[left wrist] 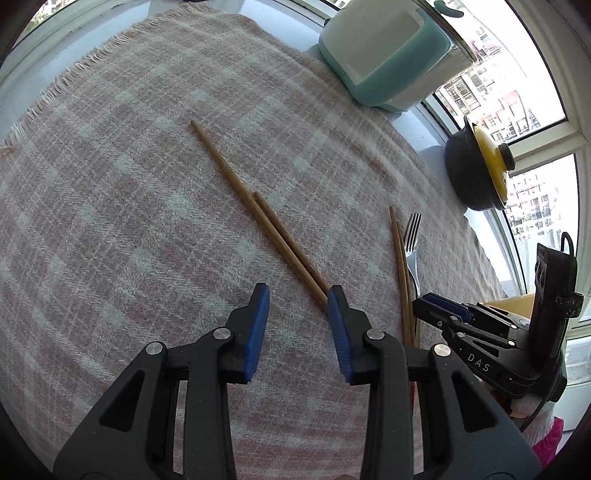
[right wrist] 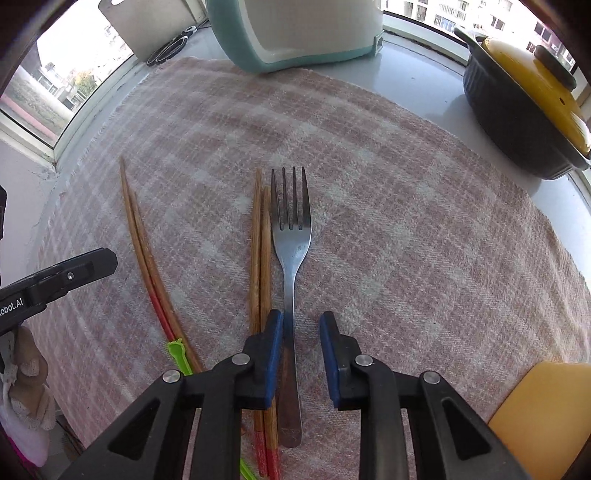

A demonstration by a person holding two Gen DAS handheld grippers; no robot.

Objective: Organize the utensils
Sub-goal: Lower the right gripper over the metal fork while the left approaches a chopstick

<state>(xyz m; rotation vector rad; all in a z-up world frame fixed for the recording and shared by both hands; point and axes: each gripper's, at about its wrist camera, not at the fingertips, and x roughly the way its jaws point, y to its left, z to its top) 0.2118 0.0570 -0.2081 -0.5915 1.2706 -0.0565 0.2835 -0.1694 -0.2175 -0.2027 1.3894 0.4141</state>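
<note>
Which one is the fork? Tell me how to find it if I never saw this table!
Look at the pink checked cloth under the windows, with the dark pot with a yellow lid at its far right. Near the middle, between the right gripper's open fingers, lies the fork. It is the only shiny metal thing; the wooden chopsticks beside it are brown.

A teal-and-white appliance (right wrist: 295, 33) and a yellow-lidded dark pot (right wrist: 524, 99) stand beyond the checked cloth (right wrist: 406, 221).

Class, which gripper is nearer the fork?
Right. The right gripper is open directly over the fork handle. The left gripper is open off to the fork's left, above the other chopsticks.
</note>
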